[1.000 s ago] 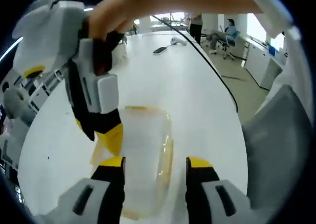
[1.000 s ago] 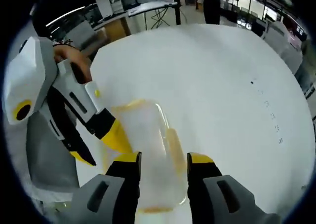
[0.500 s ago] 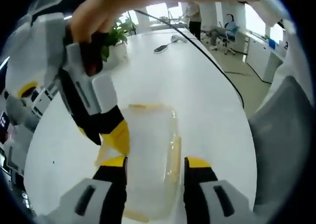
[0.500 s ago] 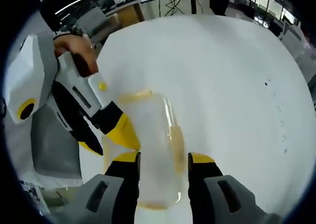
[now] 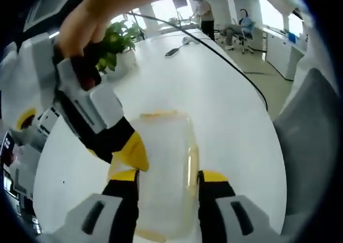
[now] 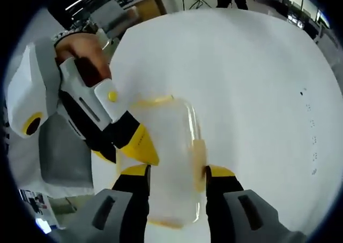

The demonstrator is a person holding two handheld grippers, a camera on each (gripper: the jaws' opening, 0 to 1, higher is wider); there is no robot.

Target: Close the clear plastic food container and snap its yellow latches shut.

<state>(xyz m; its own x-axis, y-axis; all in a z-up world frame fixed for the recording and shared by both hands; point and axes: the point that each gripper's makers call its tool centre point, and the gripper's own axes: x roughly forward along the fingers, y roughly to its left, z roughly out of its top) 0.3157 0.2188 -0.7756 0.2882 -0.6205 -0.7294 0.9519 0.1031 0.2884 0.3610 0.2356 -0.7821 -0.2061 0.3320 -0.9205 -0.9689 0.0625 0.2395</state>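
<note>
Straddling the clear rectangular plastic food container (image 5: 163,171) at lower centre, both grippers' jaws stand open, holding nothing; press squarely on its yellow side latch (image 5: 193,165), steadying the opposite edge.

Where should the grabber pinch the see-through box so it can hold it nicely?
Probably across the two long sides of the clear container, coming down from above. It lies flat on the white table, long and narrow, so its short width fits between the right gripper jaws. Its yellow latches on the edges are best left free.

An office: long white table (image 5: 225,93), swivel chairs (image 5: 245,26), potted plant (image 5: 115,37).
</note>
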